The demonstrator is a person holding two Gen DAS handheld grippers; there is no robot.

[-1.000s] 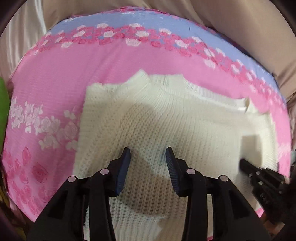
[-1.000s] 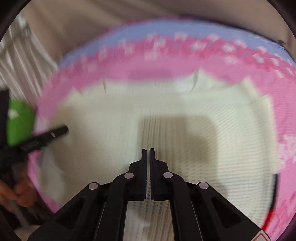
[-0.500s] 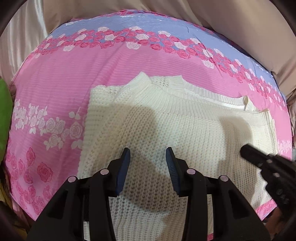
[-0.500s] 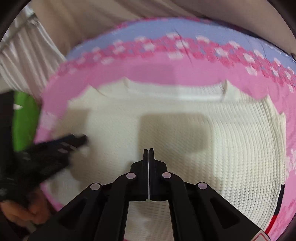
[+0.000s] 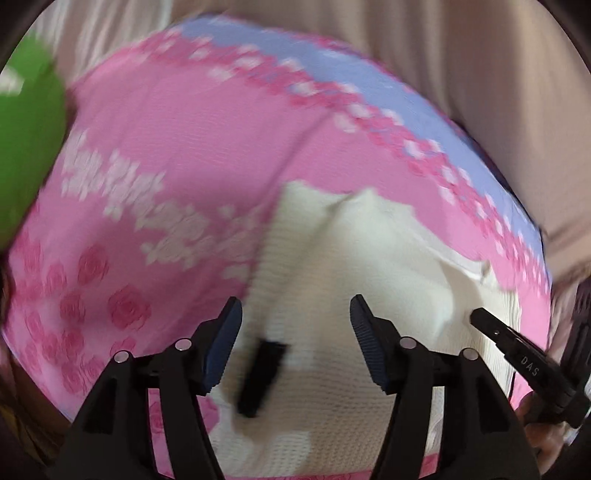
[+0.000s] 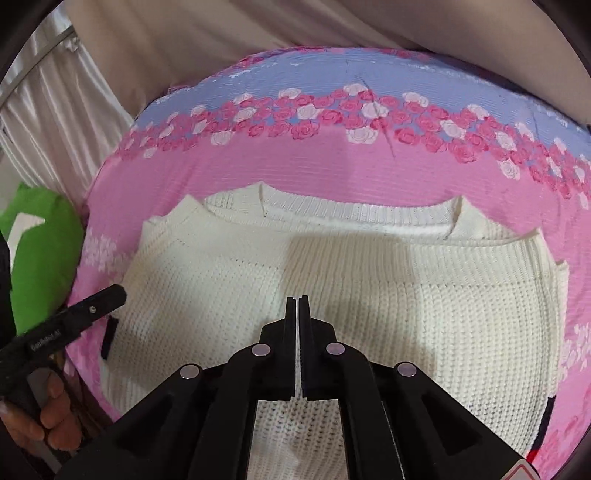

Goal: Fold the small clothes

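A cream knitted sweater point(image 6: 332, 273) lies folded on the pink rose-patterned sheet point(image 6: 332, 166). It also shows blurred in the left wrist view point(image 5: 369, 258). My left gripper point(image 5: 295, 325) is open and empty, over the sweater's left edge. It also shows in the right wrist view point(image 6: 107, 299). My right gripper point(image 6: 297, 299) is shut with nothing between its fingers, over the sweater's middle. One right fingertip point(image 5: 480, 317) shows at the sweater's right side in the left wrist view. A dark patch point(image 5: 262, 373) lies on the sweater below the left gripper.
A green cushion point(image 6: 40, 258) sits at the sheet's left edge and also shows in the left wrist view point(image 5: 26, 147). Beige curtain fabric point(image 6: 258, 26) hangs behind the sheet. The sheet's far band is lilac point(image 6: 369, 70).
My left gripper has swung left to the sweater's left edge and opened wider; its view is blurred. My right gripper has stayed shut over the sweater.
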